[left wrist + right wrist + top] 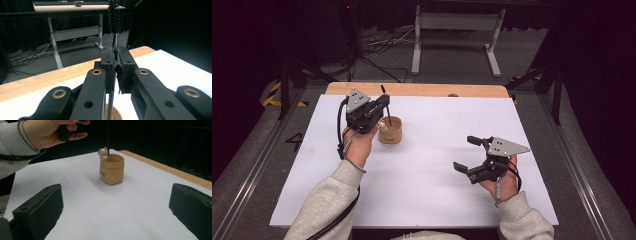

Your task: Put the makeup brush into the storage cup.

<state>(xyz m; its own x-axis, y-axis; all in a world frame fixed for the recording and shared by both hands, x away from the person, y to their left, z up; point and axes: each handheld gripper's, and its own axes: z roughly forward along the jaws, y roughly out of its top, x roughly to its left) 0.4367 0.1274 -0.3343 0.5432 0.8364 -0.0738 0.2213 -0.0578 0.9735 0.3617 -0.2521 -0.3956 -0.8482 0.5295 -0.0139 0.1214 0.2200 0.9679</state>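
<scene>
Around the cup [390,131], open white tabletop [437,165]

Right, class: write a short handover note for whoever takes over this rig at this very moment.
Left gripper: shut on the thin brush, bristle end up, wire stem running down into the tan cup.
Right gripper: open, empty, low over the white sheet, facing the cup.
Cup: upright on the sheet, small bear figure on its rim.
Done: brush gripped, lower end at the cup mouth.
Left: probably seat the brush in the cup, then release.
</scene>
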